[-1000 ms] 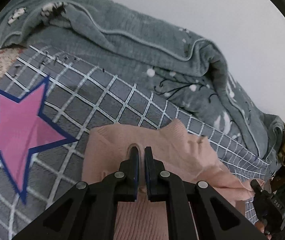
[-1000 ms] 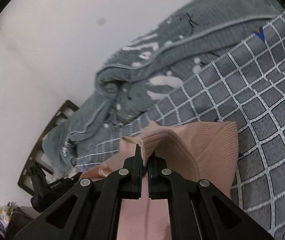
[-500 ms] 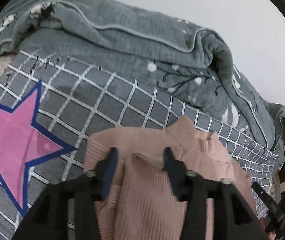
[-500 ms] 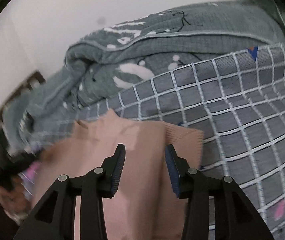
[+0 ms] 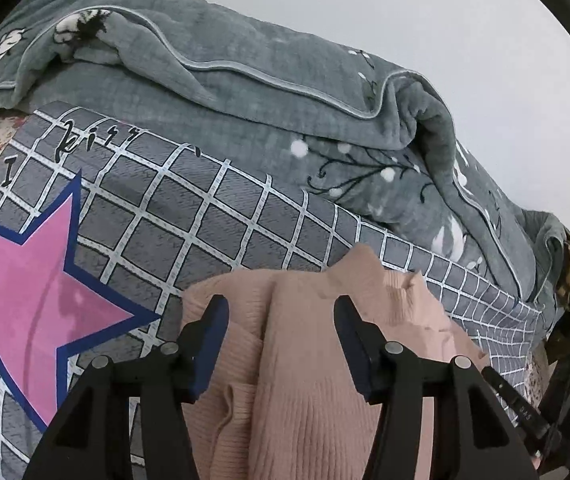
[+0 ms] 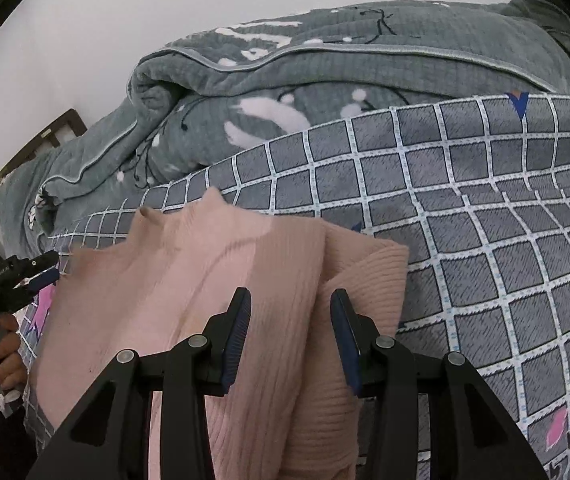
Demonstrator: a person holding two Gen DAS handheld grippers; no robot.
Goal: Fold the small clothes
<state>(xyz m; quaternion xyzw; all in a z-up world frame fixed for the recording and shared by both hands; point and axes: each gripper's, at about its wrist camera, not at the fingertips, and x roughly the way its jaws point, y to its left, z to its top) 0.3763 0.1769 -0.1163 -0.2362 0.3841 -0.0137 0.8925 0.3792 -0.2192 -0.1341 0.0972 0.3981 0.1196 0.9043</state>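
Observation:
A small pink ribbed knit garment (image 5: 305, 320) lies folded on the grey checked bed cover (image 5: 213, 208). My left gripper (image 5: 281, 320) is open above its left side, jaws apart with the knit lying under the gap, untouched by the pads. In the right wrist view the same pink garment (image 6: 213, 280) spreads over the checked cover (image 6: 485, 208), its folded edge to the right. My right gripper (image 6: 289, 312) is open above that fold, holding nothing. The other gripper and a hand (image 6: 1, 344) show at the left edge.
A rumpled grey-green quilted blanket (image 5: 285, 92) with white flower prints is heaped along the back against the white wall. A large pink star with a blue border (image 5: 33, 288) is printed on the cover left of the garment. Dark wooden bed slats (image 6: 57, 128) show at the left.
Both grippers were shut on the pink garment's edge a second ago. They have since opened and let it drop flat onto the cover. The right view has rolled.

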